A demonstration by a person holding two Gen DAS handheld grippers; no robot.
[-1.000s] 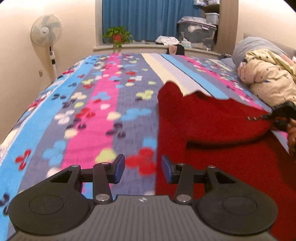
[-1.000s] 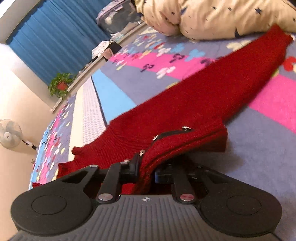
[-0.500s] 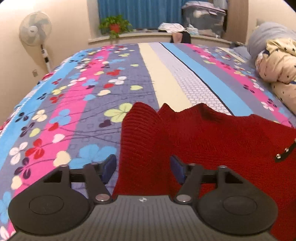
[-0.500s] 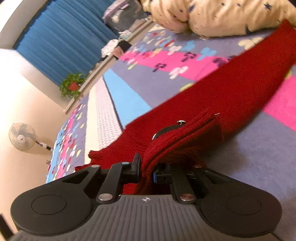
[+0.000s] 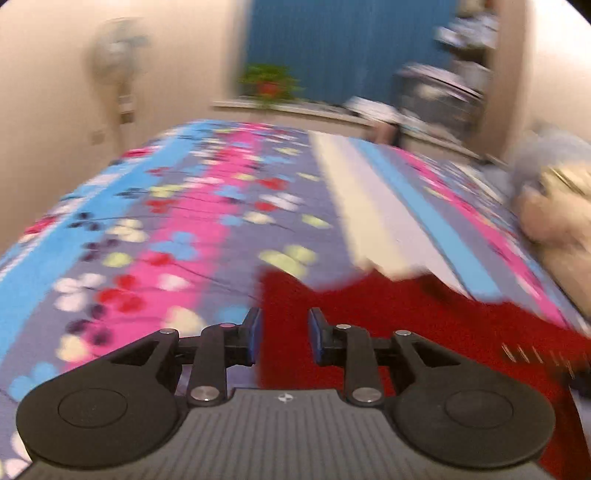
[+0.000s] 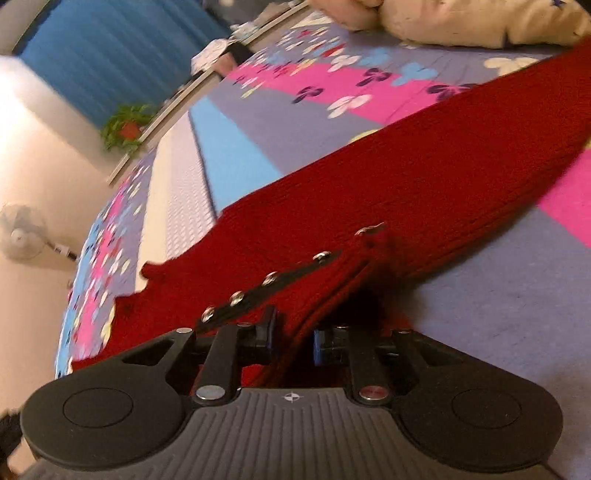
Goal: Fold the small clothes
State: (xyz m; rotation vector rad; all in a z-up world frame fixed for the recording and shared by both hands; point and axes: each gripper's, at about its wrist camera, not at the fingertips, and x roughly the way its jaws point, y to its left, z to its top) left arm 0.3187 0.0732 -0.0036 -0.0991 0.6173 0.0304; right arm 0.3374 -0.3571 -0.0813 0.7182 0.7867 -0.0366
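Dark red ribbed knit garment (image 6: 424, 177) lies spread across the flower-patterned striped bedspread (image 5: 177, 229), its long arm reaching toward the cream star-print quilt (image 6: 461, 22) at the head end. A dark strip with metal snaps (image 6: 273, 277) runs along the folded edge nearest the right gripper (image 6: 291, 338).

Right gripper: jaws have just been opening; the folded knit edge sits in the gap, and the far blue pad (image 6: 317, 345) looks clear of the cloth. I read this as a release.

Left gripper (image 5: 284, 338): jaws have just been closing, now narrow but apart, with the garment's near corner between them. The view is smeared; the pads seem not to press yet.

Risks, as judgement:
- If the right jaws pull away while the ribbed knit snags on a pad, the fold drags open and the snap strip shifts off line.
- The left jaws straddle only the corner's edge beside the bedspread; closing there could catch a single layer or slip off.
- Closing too low could pinch bedspread along with knit, lifting both.
- Hasty motion may skew the next fold.
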